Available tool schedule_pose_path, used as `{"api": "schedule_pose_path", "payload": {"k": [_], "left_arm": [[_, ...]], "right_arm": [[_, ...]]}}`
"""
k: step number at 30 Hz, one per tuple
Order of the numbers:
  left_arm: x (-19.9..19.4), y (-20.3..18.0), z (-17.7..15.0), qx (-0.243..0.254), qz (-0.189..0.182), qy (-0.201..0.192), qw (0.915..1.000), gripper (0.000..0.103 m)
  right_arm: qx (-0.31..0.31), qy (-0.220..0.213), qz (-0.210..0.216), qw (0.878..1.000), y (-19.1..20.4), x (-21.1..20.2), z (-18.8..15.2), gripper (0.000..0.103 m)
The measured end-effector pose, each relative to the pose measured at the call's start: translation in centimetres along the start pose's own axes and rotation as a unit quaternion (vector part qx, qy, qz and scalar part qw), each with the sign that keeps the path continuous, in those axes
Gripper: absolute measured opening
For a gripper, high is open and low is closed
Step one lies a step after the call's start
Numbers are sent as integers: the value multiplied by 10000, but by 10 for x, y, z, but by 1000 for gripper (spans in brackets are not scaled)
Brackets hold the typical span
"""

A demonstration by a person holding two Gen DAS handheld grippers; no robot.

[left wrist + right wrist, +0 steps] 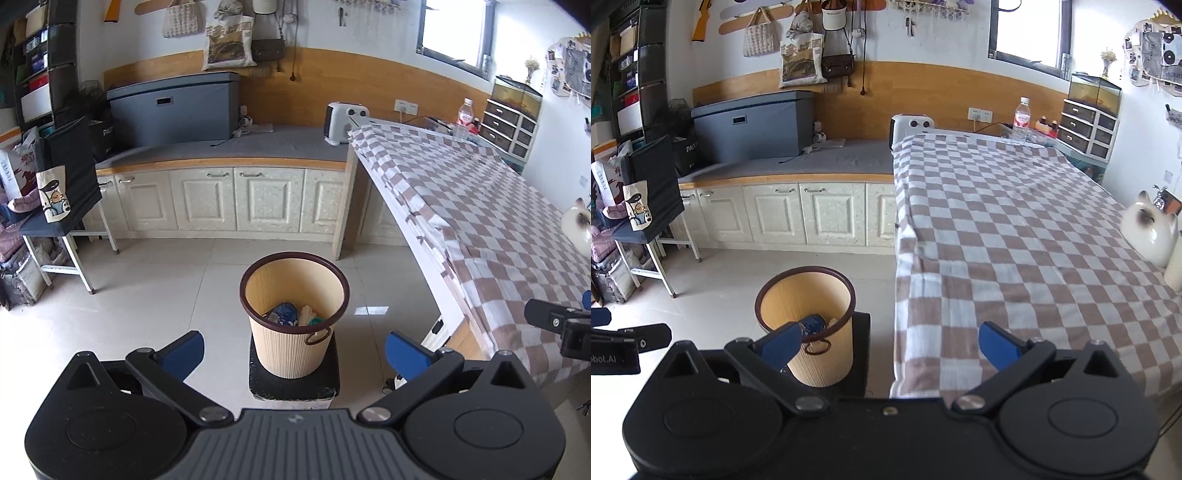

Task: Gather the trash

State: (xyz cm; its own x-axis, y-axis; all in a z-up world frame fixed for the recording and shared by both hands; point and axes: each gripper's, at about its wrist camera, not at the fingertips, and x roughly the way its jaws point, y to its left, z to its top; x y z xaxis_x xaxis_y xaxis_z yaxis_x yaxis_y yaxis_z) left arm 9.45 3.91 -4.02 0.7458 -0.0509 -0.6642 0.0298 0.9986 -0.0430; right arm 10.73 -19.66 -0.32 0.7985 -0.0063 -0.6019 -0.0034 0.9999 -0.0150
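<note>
Checked cloth covered the tabletop (1015, 229); beside it a bin (294, 314) held what looked like wrappers. Left gripper (294, 349) and right gripper (890, 343) had jaws apart, empty.

A tan ribbed bin (294, 317) with a dark brown rim and ring handle stands upright on a black block (294, 384), beside the desk. Inside lie a blue wrapper (283, 314) and pale crumpled scraps (308, 315).
</note>
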Motion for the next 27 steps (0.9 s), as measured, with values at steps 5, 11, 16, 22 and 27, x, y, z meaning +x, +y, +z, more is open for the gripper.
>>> {"api": "schedule_pose_path", "payload": {"k": [5, 11, 16, 22, 27], "left_arm": [[-6, -4, -5, 73, 36, -44, 10000, 103], [-16, -3, -9, 80, 46, -142, 9999, 103], [-19, -3, -11, 100, 63, -158, 9998, 103], [-28, 3, -13, 119, 100, -226, 9996, 103], [-32, 7, -13, 129, 98, -260, 9995, 103]], "right_arm": [[-14, 6, -72, 10000, 1, -6, -7, 103], [-30, 39, -125, 9999, 1, -11, -14, 103], [-10, 4, -201, 9998, 1, -16, -17, 103], [-24, -69, -248, 9997, 2, -21, -17, 103], [4, -93, -234, 9997, 2, -25, -18, 103]]}}
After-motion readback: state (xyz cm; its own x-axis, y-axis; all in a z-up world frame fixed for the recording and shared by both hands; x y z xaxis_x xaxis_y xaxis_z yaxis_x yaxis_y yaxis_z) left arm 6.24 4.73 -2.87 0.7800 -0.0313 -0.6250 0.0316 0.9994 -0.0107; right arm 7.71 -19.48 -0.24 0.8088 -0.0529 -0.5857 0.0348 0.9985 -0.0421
